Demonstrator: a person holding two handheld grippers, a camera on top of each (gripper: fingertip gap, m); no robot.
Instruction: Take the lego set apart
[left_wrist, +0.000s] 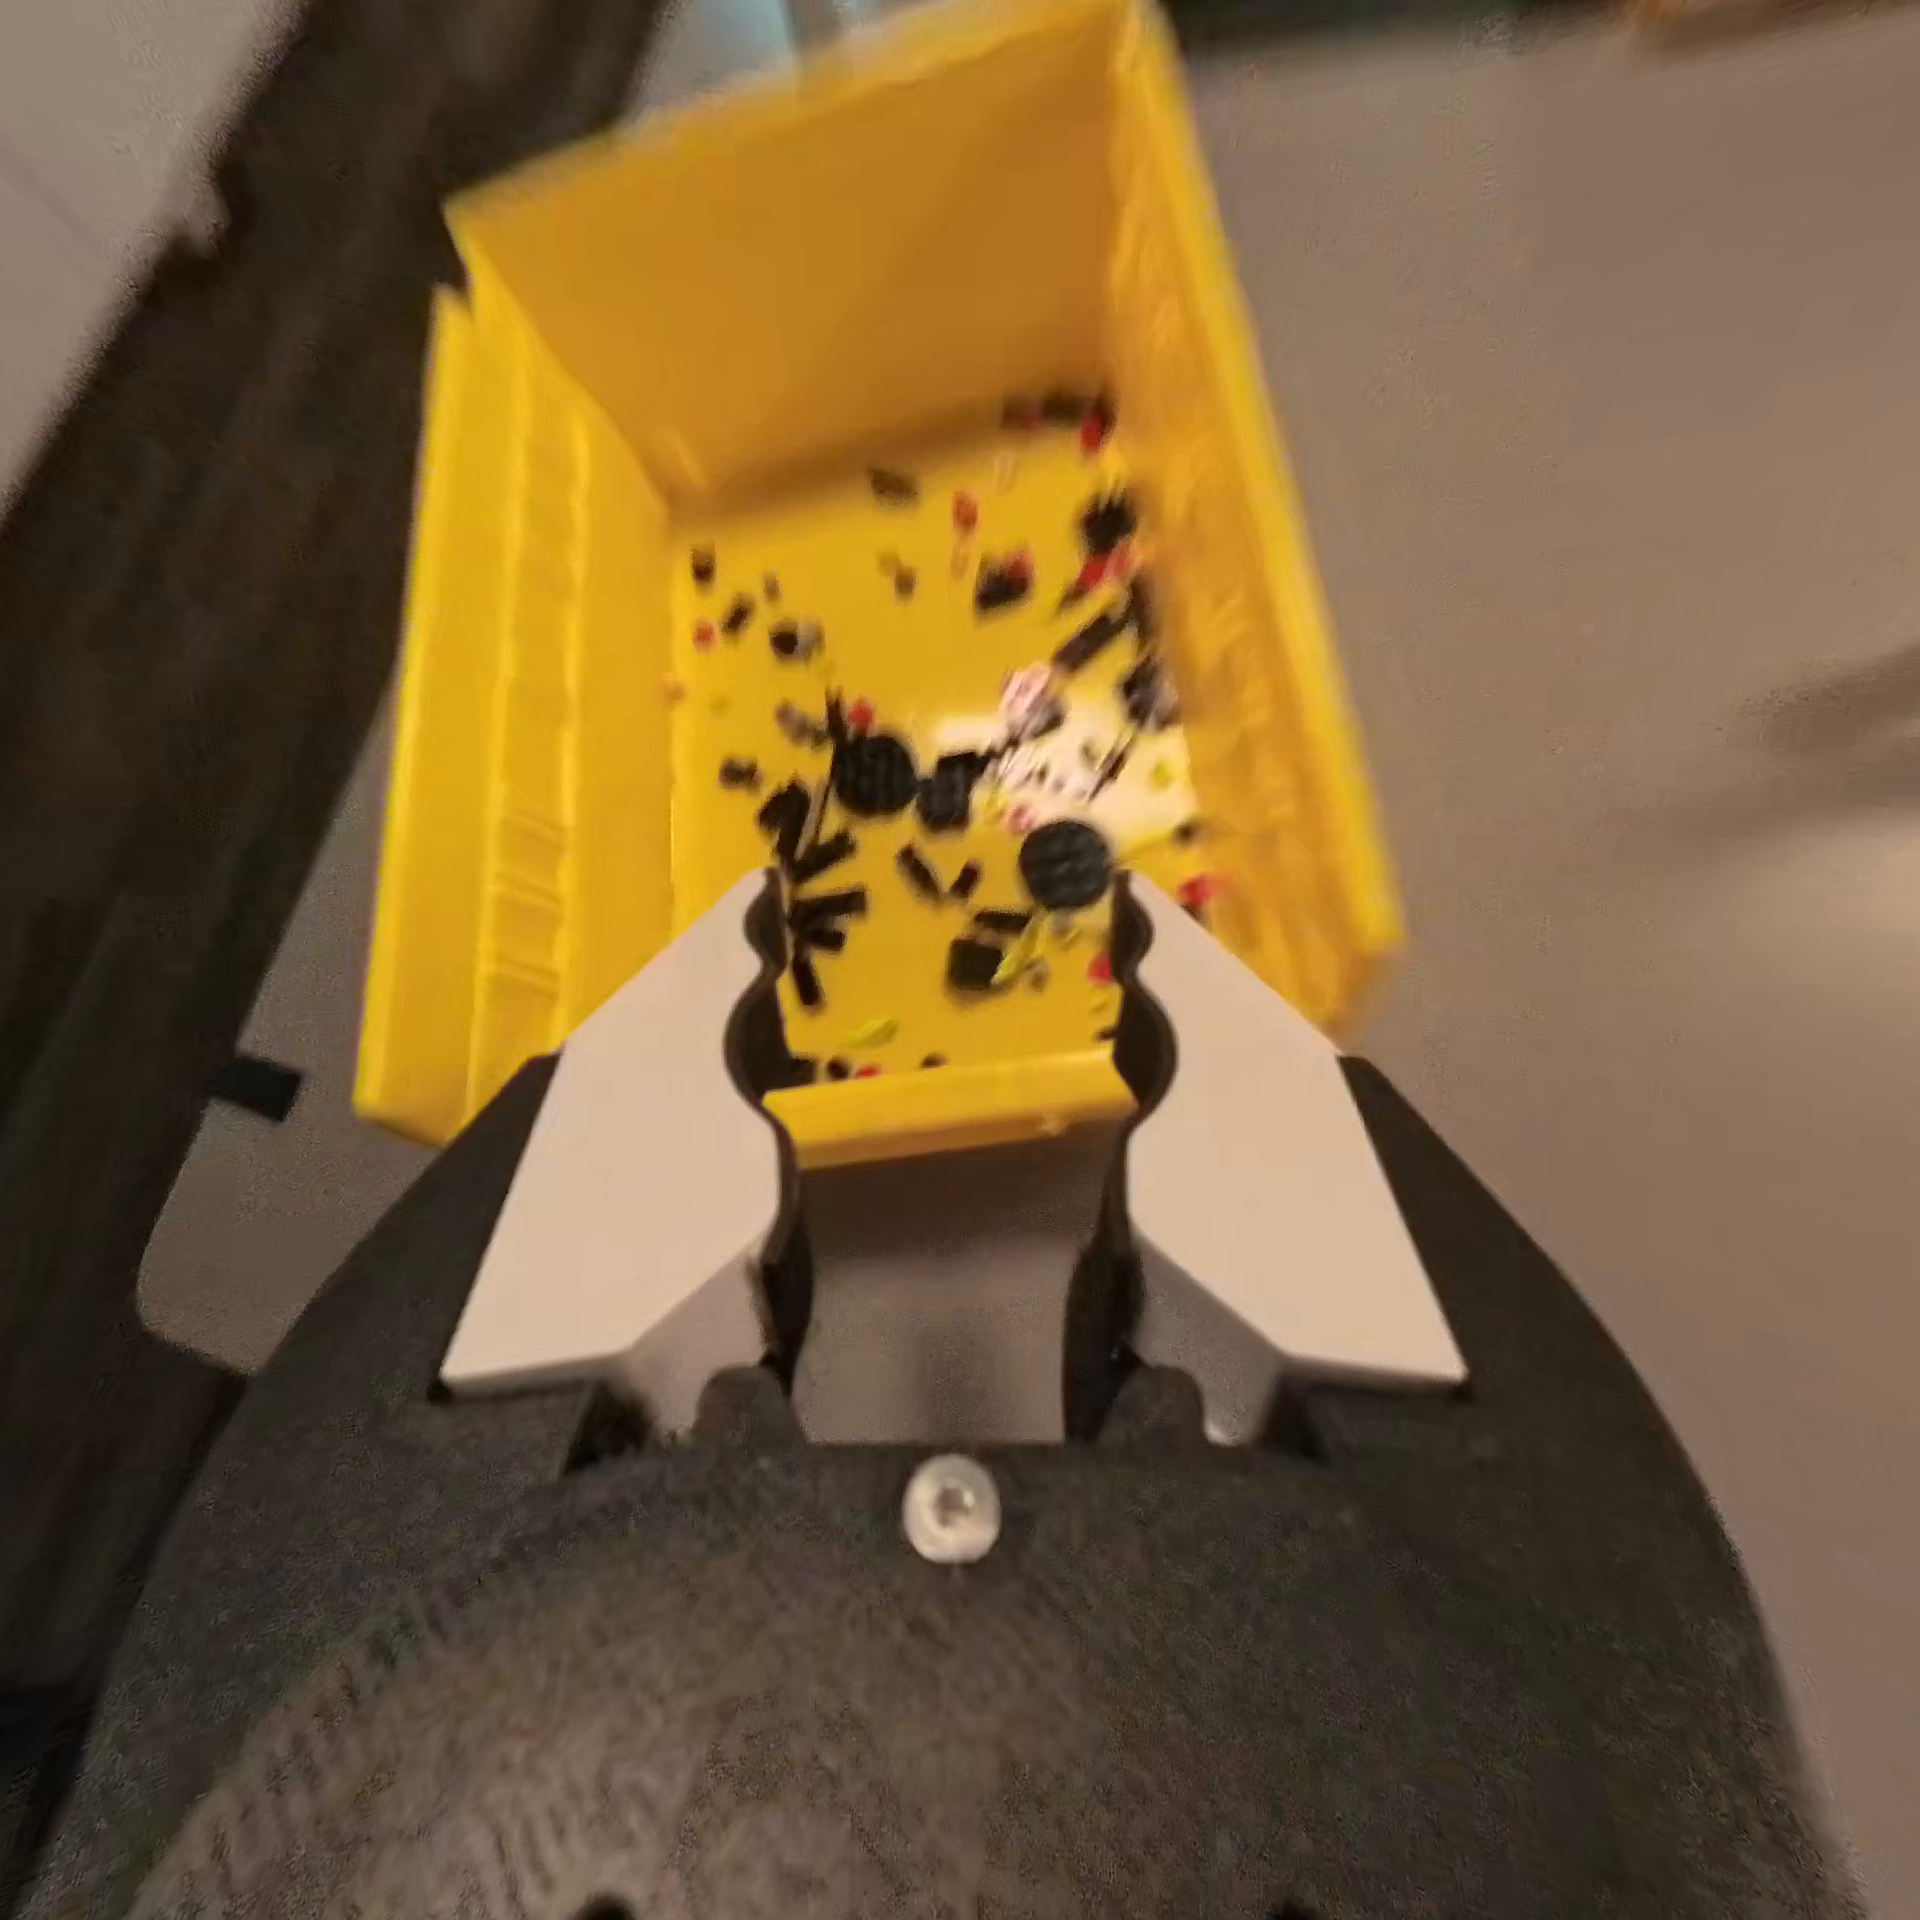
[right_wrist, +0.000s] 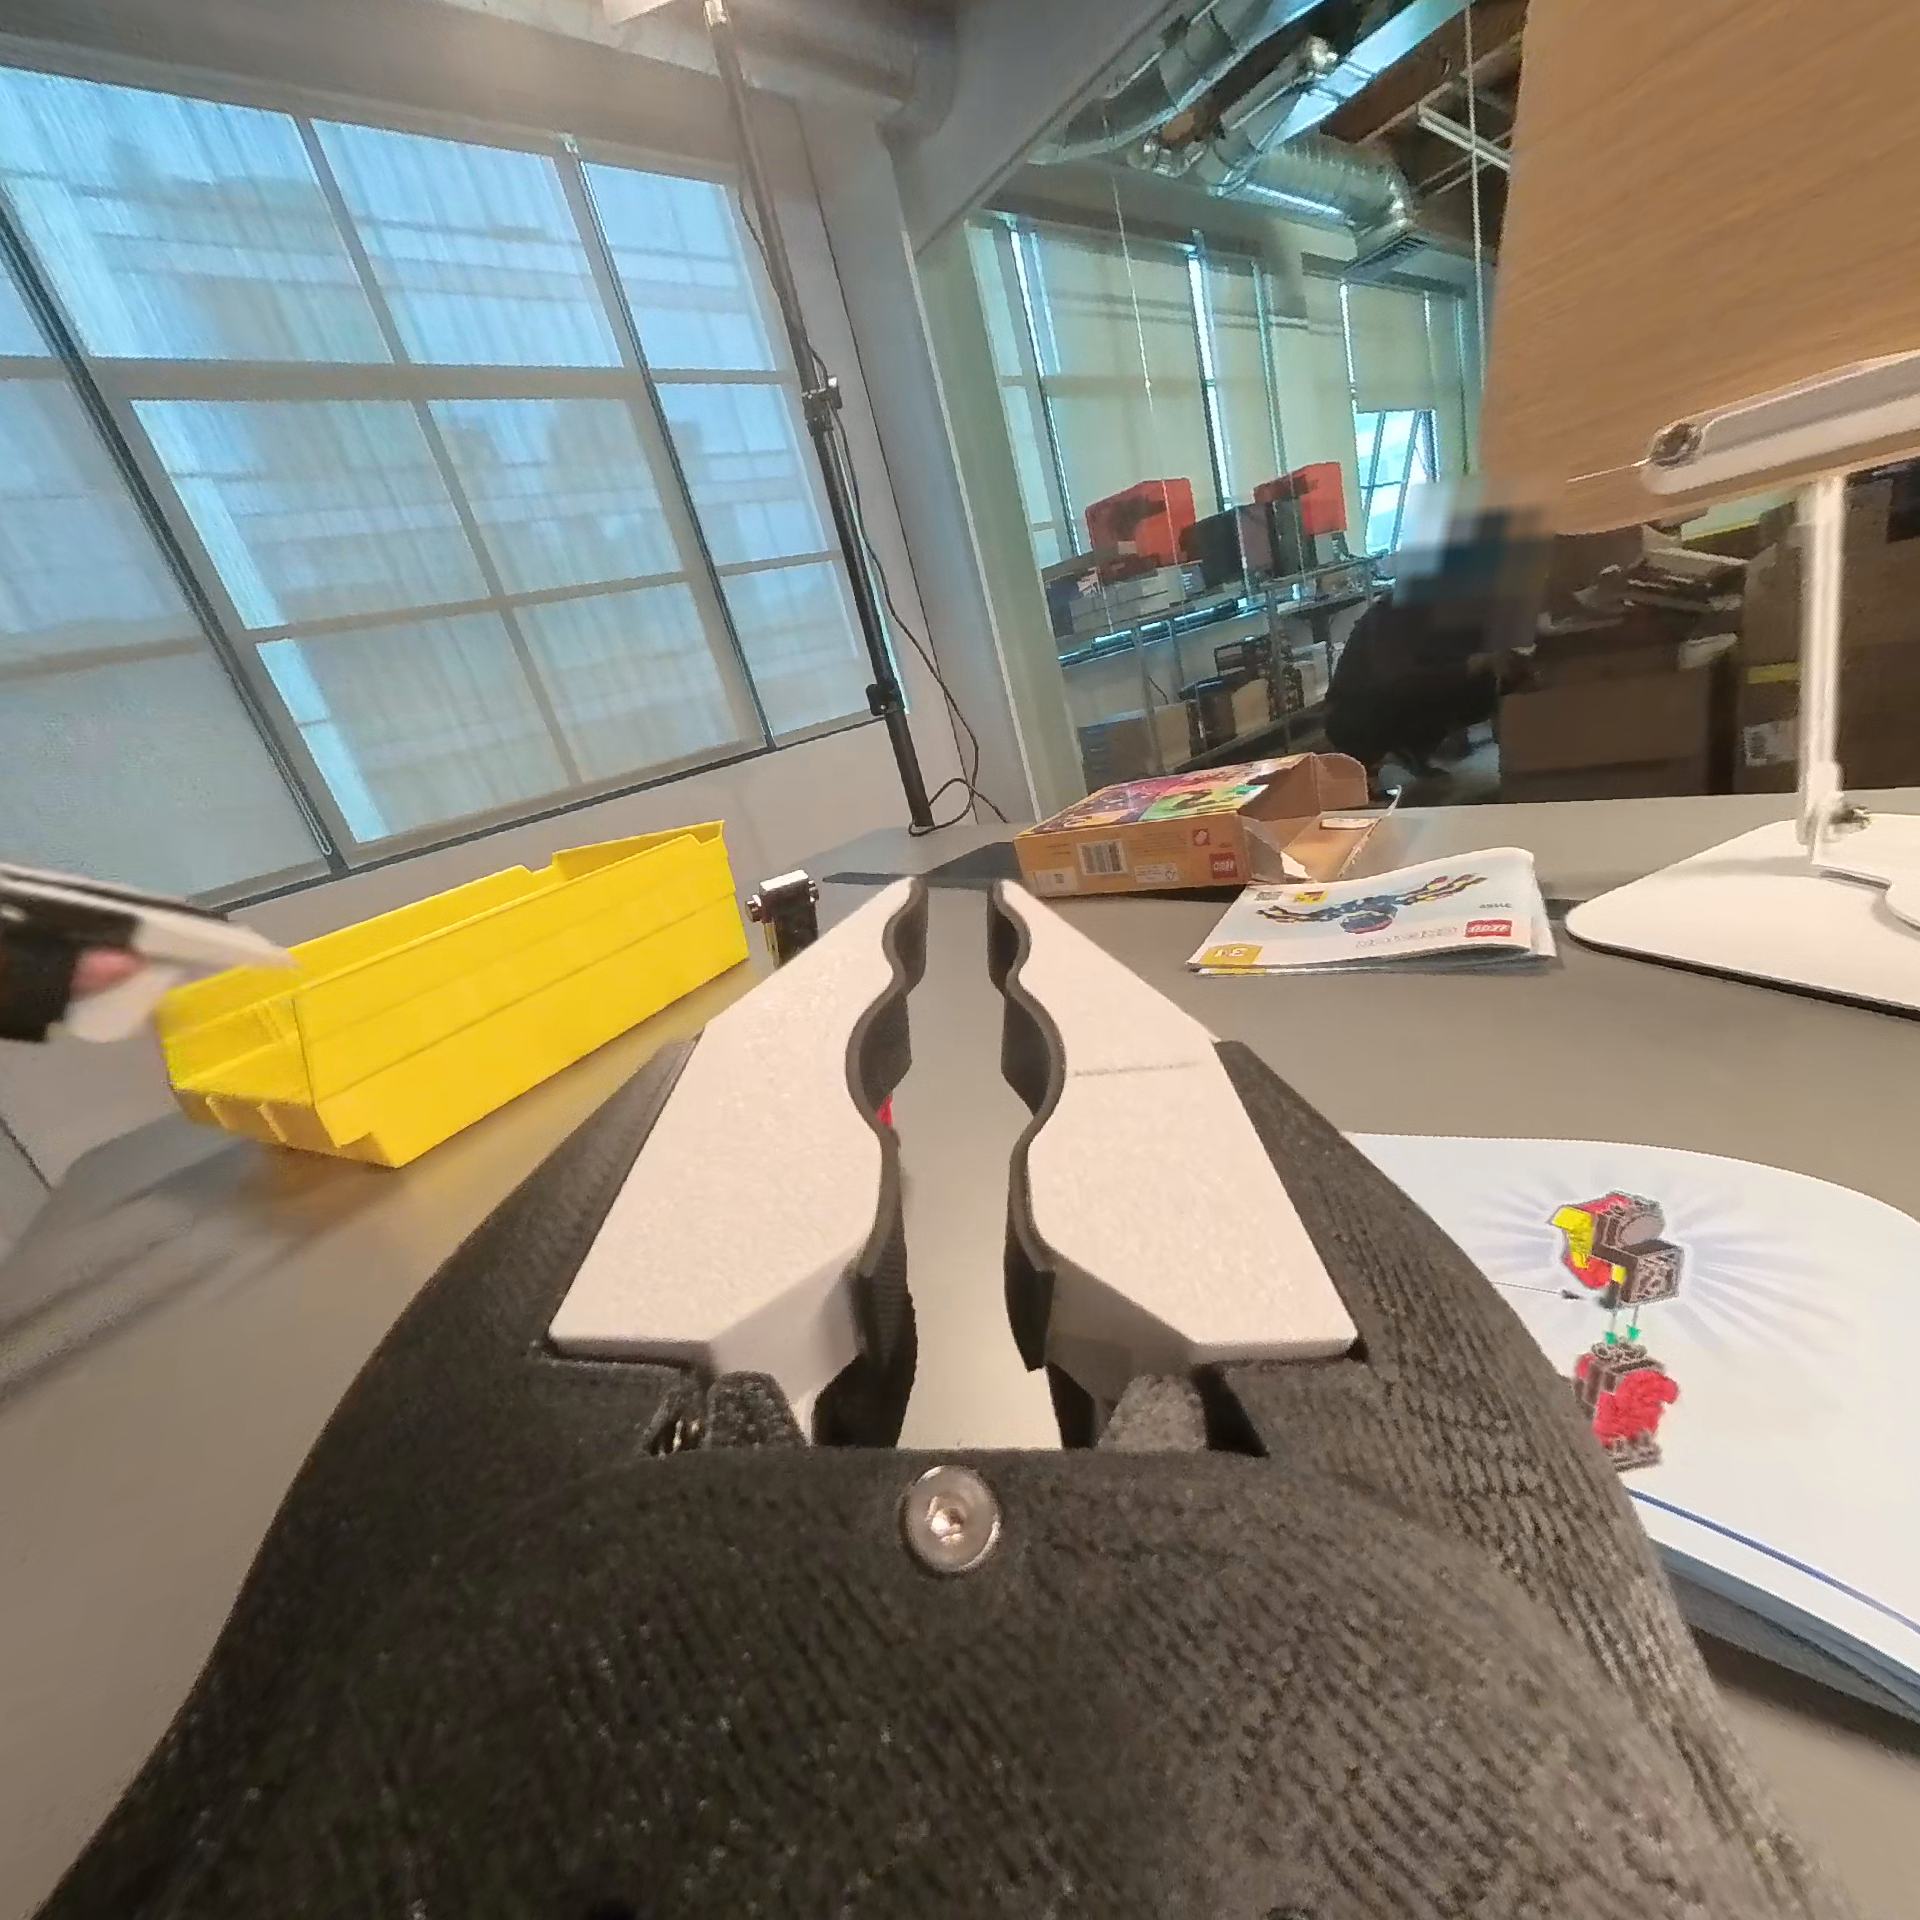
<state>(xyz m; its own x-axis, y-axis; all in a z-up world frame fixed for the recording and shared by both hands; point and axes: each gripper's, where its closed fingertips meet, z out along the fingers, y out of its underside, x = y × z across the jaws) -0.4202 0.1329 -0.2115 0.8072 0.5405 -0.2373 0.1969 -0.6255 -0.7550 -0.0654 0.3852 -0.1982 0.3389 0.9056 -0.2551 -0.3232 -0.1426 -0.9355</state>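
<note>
Left claw (left_wrist: 943, 925) spread wide above one yellow bin (left_wrist: 790, 343) of loose lego pieces (left_wrist: 956, 748). Right claw (right_wrist: 956, 914) narrowly parted, something red between. On worktop (right_wrist: 1351, 1049): two booklets (right_wrist: 1382, 925), one box (right_wrist: 1164, 842).

window (right_wrist: 416, 468) | light stand (right_wrist: 831, 468) | shelving (right_wrist: 1195, 623) | white lamp base (right_wrist: 1766, 914)

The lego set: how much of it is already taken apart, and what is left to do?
Done: many loose pieces lie in the yellow bin. In hand: the left gripper hangs open and empty over the bin; the right gripper has a narrow gap, with a red speck between its jaws, perhaps a piece. No assembled part shows, so what is left is unclear.
</note>
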